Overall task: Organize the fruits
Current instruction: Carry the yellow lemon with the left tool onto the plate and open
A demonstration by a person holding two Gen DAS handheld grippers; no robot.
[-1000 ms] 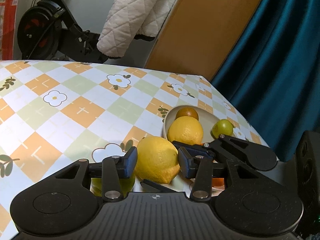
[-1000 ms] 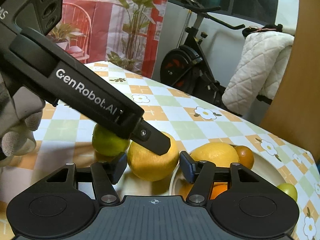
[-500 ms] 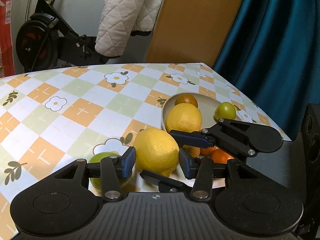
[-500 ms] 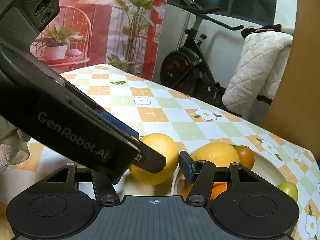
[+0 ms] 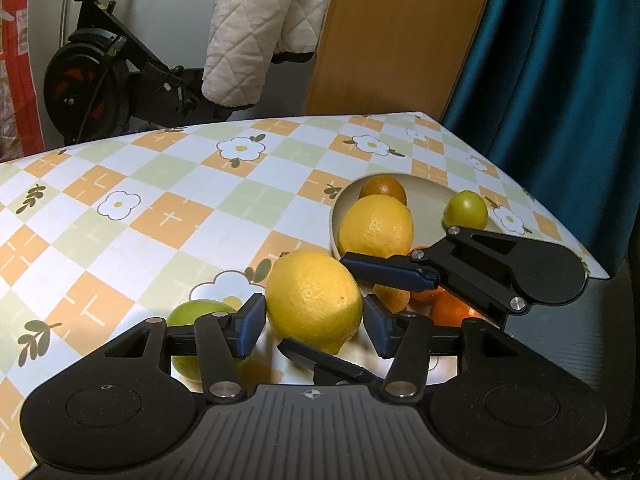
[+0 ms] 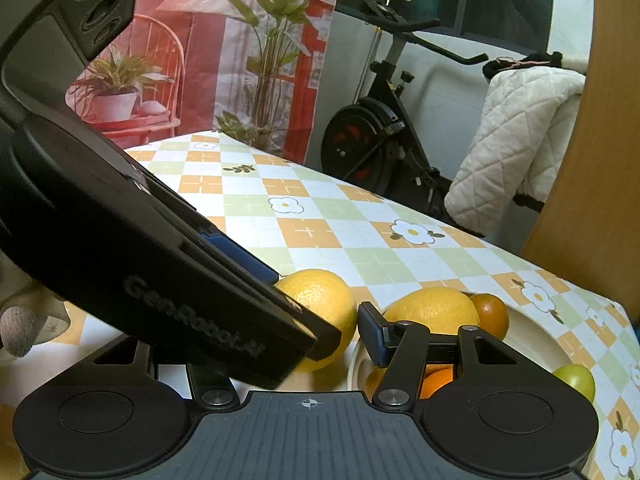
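A checkered, flowered surface (image 5: 168, 184) carries a bowl (image 5: 428, 188) near its right edge; an exercise bike (image 5: 104, 80) stands behind. The left claw (image 5: 314, 320) is spreading around a lemon (image 5: 312, 296). The right claw (image 6: 336, 336) stands apart, gripping nothing.

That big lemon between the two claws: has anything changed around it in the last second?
The left gripper was clamped on the big lemon; now its jaws are opening and gaps show beside it, so it is being let go. The right gripper has kept its place, straddling that lemon. The bowl and its fruit, and the green fruit on the table, lie unchanged.
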